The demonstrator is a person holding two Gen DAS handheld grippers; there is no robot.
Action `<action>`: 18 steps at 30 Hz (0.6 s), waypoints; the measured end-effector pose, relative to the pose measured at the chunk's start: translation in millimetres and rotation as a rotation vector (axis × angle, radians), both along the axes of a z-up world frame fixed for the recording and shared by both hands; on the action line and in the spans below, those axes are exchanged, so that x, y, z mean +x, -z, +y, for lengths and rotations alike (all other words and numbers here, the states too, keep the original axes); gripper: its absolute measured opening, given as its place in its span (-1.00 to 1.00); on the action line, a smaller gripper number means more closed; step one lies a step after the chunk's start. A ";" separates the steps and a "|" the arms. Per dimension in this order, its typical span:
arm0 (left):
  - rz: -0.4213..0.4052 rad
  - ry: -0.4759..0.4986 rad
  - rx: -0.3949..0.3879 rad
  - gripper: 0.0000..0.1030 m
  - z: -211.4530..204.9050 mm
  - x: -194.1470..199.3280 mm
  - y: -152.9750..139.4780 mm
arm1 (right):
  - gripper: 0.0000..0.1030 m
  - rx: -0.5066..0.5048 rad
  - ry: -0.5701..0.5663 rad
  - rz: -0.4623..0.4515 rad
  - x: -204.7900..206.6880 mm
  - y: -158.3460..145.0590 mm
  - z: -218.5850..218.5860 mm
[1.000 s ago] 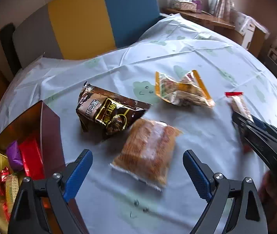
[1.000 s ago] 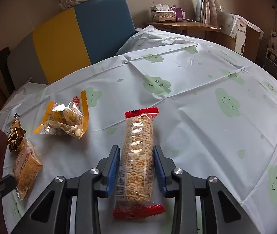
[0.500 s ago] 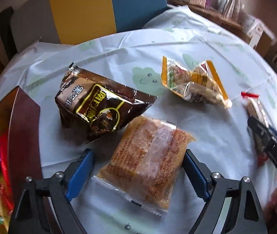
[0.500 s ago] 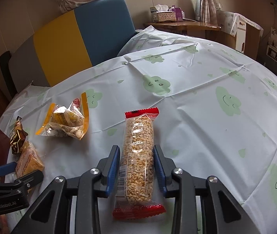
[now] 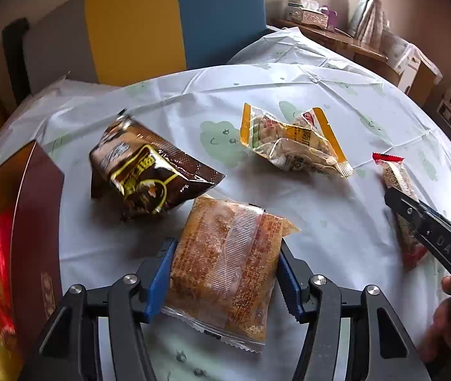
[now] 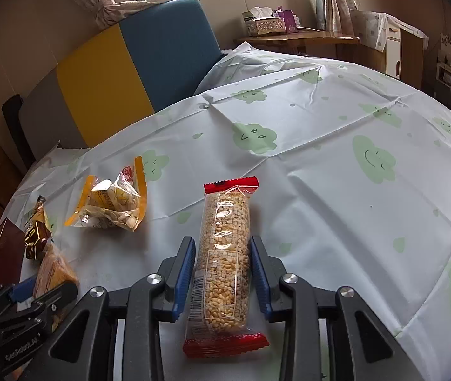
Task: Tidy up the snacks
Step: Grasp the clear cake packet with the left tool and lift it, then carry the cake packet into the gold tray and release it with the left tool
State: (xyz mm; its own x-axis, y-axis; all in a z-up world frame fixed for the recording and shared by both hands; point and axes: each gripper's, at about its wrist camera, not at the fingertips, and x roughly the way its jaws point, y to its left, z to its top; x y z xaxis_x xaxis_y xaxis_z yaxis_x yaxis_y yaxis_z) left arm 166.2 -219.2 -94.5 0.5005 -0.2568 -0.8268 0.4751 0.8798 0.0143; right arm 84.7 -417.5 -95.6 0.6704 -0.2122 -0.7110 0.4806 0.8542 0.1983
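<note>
Jaws of the left gripper (image 5: 224, 277) are closing around the flat orange crumb-filled clear plastic packet (image 5: 225, 263), blue pads at its two long edges and apparently just touching, so it can be lifted off the worktop (image 5: 336, 222). Jaws of the right gripper (image 6: 222, 281) stand clamped on the long clear bar of puffed grain with red crimped ends (image 6: 224, 254), which lies flat, pointing toward twelve o'clock. Both holds look like preparation for carrying each snack to the dark red cardboard box with a gold lining (image 5: 36, 222) at nine o'clock of the left view (bright wrapped sweets already lie inside). Four snacks lie loose on the cloth: these two, one glossy brown foil bag (image 5: 146, 177) and one yellow-edged clear bag of pale nuts (image 5: 292, 143).
</note>
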 end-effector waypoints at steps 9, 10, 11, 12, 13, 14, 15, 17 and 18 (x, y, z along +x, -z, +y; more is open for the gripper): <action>0.014 -0.019 -0.086 0.17 15.6 -23.4 -15.1 | -0.31 0.001 0.000 -0.002 -0.4 -0.1 -0.6; 0.011 -0.016 -0.091 0.17 16.1 -25.1 -17.3 | -0.31 0.001 -0.001 -0.002 -0.4 -0.1 -0.6; 0.009 -0.014 -0.095 0.17 16.9 -27.4 -20.0 | -0.31 0.002 -0.001 -0.003 -0.3 -0.2 -0.6; 0.010 -0.011 -0.099 0.17 17.3 -28.6 -22.2 | -0.31 0.003 0.000 -0.004 -0.5 -0.2 -0.5; 0.012 -0.007 -0.107 0.17 18.0 -30.2 -24.6 | -0.31 0.004 0.000 -0.005 -0.4 -0.2 -0.3; 0.011 -0.006 -0.114 0.17 19.4 -32.8 -27.6 | -0.31 0.004 0.000 -0.005 -0.1 -0.2 0.0; 0.010 -0.006 -0.117 0.17 20.2 -33.7 -29.4 | -0.31 0.005 -0.001 -0.006 -0.6 -0.2 -0.3; 0.014 -0.006 -0.132 0.17 23.5 -37.1 -32.5 | -0.31 0.006 -0.001 -0.007 -1.0 -0.3 -0.5; 0.014 -0.006 -0.136 0.17 24.1 -37.8 -33.0 | -0.31 0.007 -0.001 -0.008 -1.2 -0.3 -0.8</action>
